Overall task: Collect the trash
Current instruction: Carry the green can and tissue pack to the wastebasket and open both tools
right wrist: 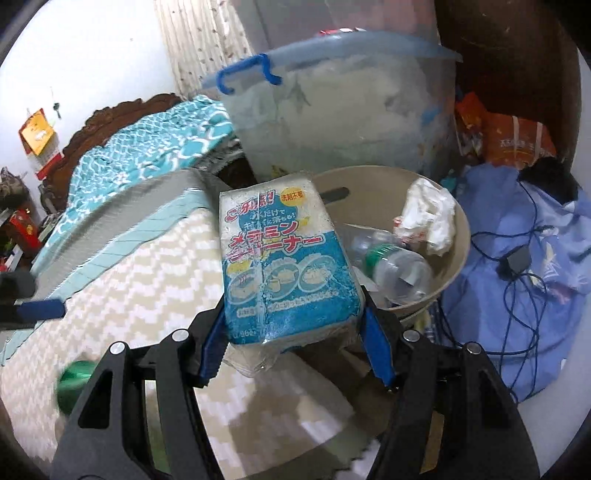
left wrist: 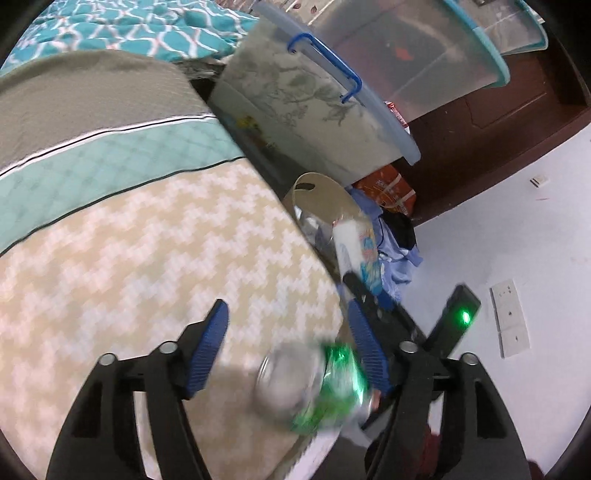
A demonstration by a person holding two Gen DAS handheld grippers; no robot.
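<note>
My left gripper (left wrist: 286, 304) is open above the zigzag mattress (left wrist: 147, 258). A blurred, crushed green-labelled bottle (left wrist: 314, 387) lies between its fingers, close to the right pad (left wrist: 365, 347) and not clamped. The same bottle shows as a green blur (right wrist: 74, 376) at the left of the right wrist view. My right gripper (right wrist: 293, 301) is shut on a blue-and-white packaged sponge (right wrist: 288, 266), held upright just before a beige bin (right wrist: 461, 229). The bin holds a clear bottle (right wrist: 395, 266) and crumpled white paper (right wrist: 428, 218). The sponge pack (left wrist: 356, 251) also appears in the left wrist view, beside the bin (left wrist: 321, 192).
A clear storage box with a blue latch (right wrist: 332, 110) stands behind the bin. A blue cloth with tangled cables (right wrist: 517, 277) and an orange bag (right wrist: 517, 140) lie to the right. White floor (left wrist: 517, 221) carries a white panel (left wrist: 508, 314). A teal quilt (left wrist: 110, 26) covers the far bed.
</note>
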